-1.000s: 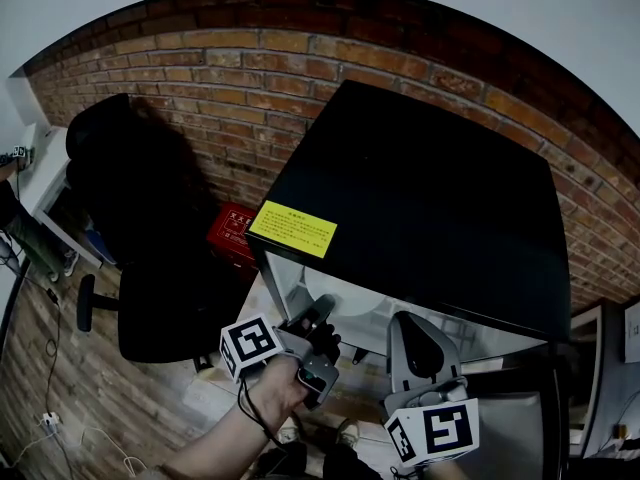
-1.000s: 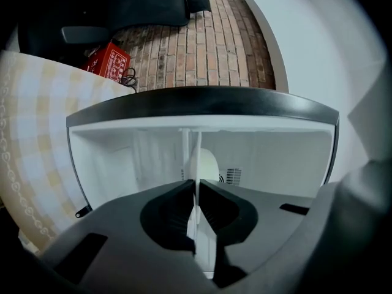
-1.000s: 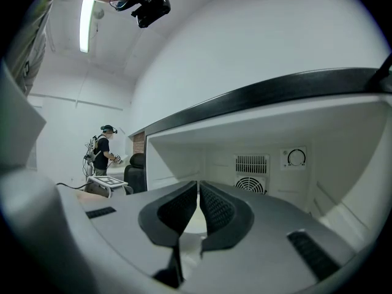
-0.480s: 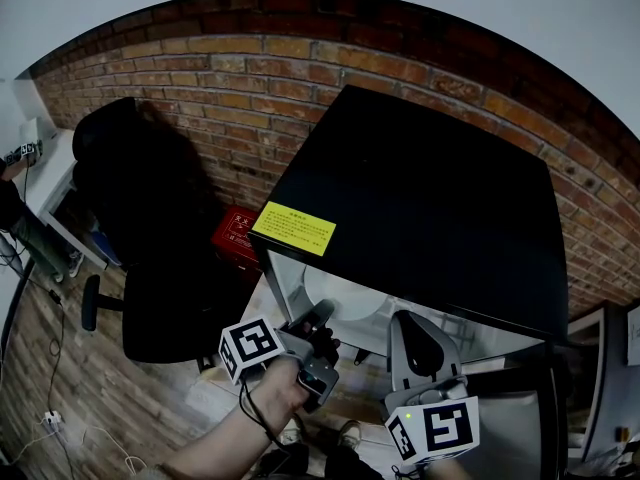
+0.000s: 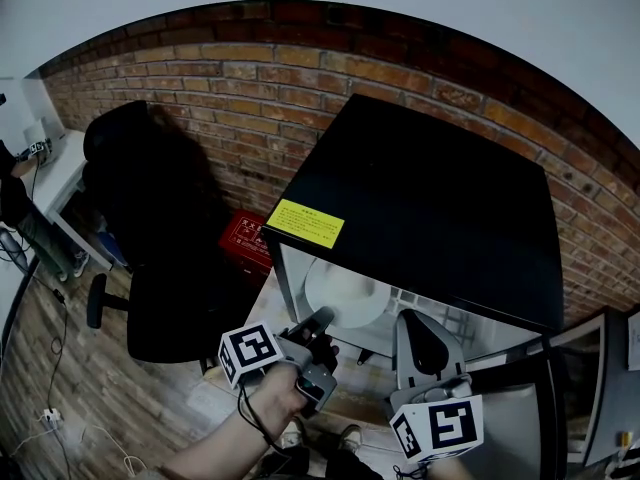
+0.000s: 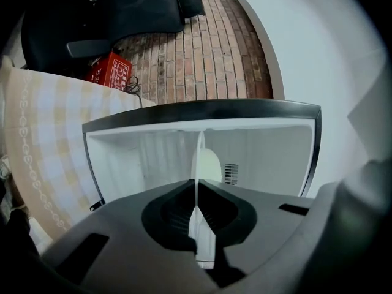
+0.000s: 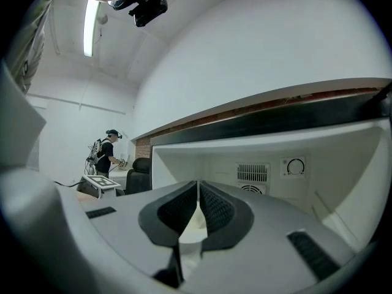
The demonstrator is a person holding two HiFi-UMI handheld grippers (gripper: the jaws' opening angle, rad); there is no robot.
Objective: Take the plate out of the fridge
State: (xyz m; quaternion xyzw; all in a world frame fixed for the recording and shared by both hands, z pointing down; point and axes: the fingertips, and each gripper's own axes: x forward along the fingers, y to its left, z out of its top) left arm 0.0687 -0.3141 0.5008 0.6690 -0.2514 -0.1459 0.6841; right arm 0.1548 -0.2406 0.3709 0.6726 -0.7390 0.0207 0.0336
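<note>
- Two tongs work at the mouth of the open black fridge, which stands against the brick wall.
- The white plate is just inside the opening, toward the left of the compartment, at about 6 o'clock from the middle of the head view. I cannot tell whether it rests on the fridge floor or is already lifted off it.
- The left tongs meet the plate at its 7 o'clock. They are turned on their side, so one jaw sits above the flat rim and one below, which suits a plate lying level.
- In the left gripper view the jaws are clamped on the plate's thin edge, with the rest of the plate running straight ahead into the fridge.
- The right tongs point into the opening at the plate's 4 o'clock. Their jaws are together and grip nothing. They look kept close to steady the free side if needed.
- The grip looks set, so the step in hand is probably drawing the plate out.
- Held at one rim only, the plate could sag or twist, so it should come out level and clear of the frame.
- An office chair and a red box sit at the fridge's 9 o'clock, well apart from the way out.
</note>
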